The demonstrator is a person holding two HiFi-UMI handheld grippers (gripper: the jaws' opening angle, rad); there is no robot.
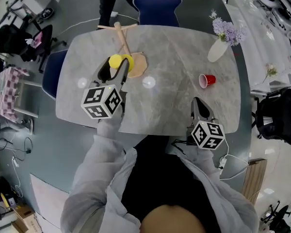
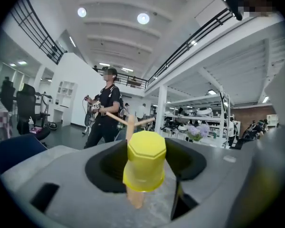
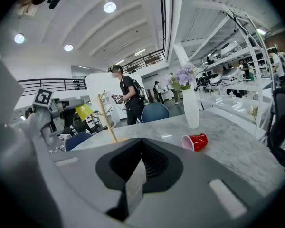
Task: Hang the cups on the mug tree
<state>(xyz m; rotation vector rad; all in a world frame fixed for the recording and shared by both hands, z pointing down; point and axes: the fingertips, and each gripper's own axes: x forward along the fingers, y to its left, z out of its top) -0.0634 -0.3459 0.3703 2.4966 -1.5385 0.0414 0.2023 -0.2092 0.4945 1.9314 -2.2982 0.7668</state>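
**Fingers of left gripper (image 1: 113,73) on yellow cup (image 2: 144,161); right gripper (image 1: 200,107) closed**

Left fingers clamp the yellow cup mouth down, raised off the surface (image 1: 174,106), just before the mug tree (image 1: 121,37). Right fingers are together and empty. A red cup (image 1: 207,80) lies on its side near the vase (image 1: 217,50).

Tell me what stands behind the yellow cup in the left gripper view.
The mug tree: its stem top and branches show above the yellow cup; the cup covers the stem's middle.
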